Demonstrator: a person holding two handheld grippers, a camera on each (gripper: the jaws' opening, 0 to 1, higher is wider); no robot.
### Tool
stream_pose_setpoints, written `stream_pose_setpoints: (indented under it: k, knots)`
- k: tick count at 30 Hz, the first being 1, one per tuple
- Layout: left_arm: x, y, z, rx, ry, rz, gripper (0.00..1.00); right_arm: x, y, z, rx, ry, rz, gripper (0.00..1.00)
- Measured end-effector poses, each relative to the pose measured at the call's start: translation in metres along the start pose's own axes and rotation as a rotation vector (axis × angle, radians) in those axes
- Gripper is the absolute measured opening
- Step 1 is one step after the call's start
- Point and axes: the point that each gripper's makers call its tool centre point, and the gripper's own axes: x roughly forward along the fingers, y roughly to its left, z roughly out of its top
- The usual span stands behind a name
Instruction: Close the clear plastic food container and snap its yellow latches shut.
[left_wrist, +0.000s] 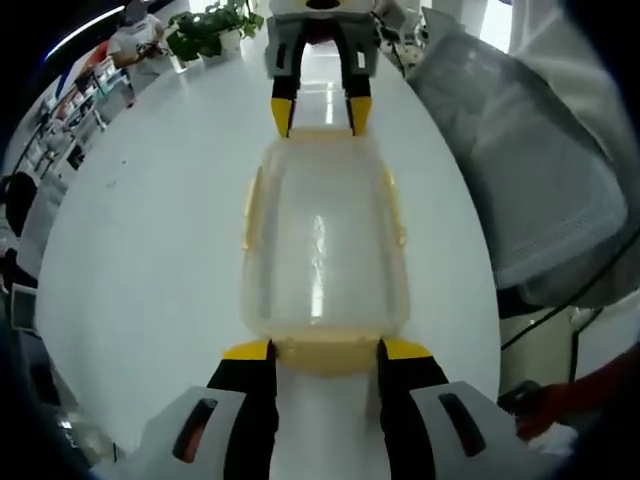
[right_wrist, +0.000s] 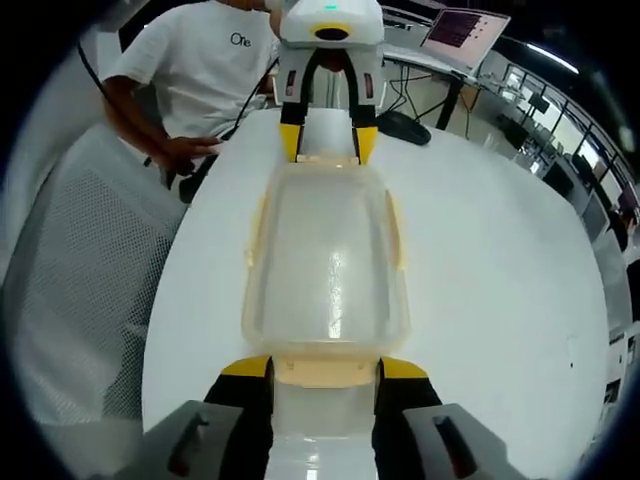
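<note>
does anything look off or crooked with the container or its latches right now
Nothing stands out. The clear container sits flat on the white table, lid squarely on, with a claw at each end latch: left claw, right claw. No spill or visible damage.

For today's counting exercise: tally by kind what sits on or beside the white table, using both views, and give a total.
Clear container: 1
Grippers: 2, left and right
Mesh chair: 1
Potted plant: 1
Laptop: 1
Total: 6
</note>
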Motion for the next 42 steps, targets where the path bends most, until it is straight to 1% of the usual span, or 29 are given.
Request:
stream_pose_setpoints:
  k: [5, 13, 18, 21, 27, 33, 38, 40, 42]
  knots:
    - [-0.008, -0.002, 0.006, 0.004, 0.005, 0.009, 0.37, -0.011, 0.001, 0.005, -0.010, -0.013, -0.004, 0.36]
    - [-0.016, -0.006, 0.016, -0.002, 0.005, 0.024, 0.37, -0.026, 0.004, 0.006, -0.022, -0.015, -0.008, 0.36]
    - [-0.025, -0.011, 0.027, -0.023, -0.004, 0.010, 0.37, -0.038, 0.006, 0.005, -0.032, -0.016, -0.003, 0.36]
    - [-0.029, -0.011, 0.034, -0.021, -0.007, 0.013, 0.37, -0.044, 0.008, 0.003, -0.014, -0.025, 0.006, 0.35]
    - [-0.030, -0.013, 0.047, -0.008, 0.009, 0.016, 0.37, -0.058, 0.010, -0.003, -0.020, -0.027, 0.001, 0.35]
    - [-0.031, -0.016, 0.065, -0.012, 0.002, 0.012, 0.37, -0.071, 0.013, -0.011, -0.019, -0.021, 0.002, 0.35]
    - [-0.029, -0.017, 0.081, -0.003, 0.001, 0.020, 0.37, -0.085, 0.015, -0.024, -0.019, -0.015, -0.013, 0.35]
    - [-0.028, -0.019, 0.089, -0.002, -0.002, 0.014, 0.37, -0.088, 0.018, -0.029, -0.017, -0.015, -0.014, 0.35]
    - [-0.027, -0.020, 0.092, -0.001, 0.000, 0.013, 0.37, -0.092, 0.020, -0.032, -0.019, -0.015, -0.023, 0.35]
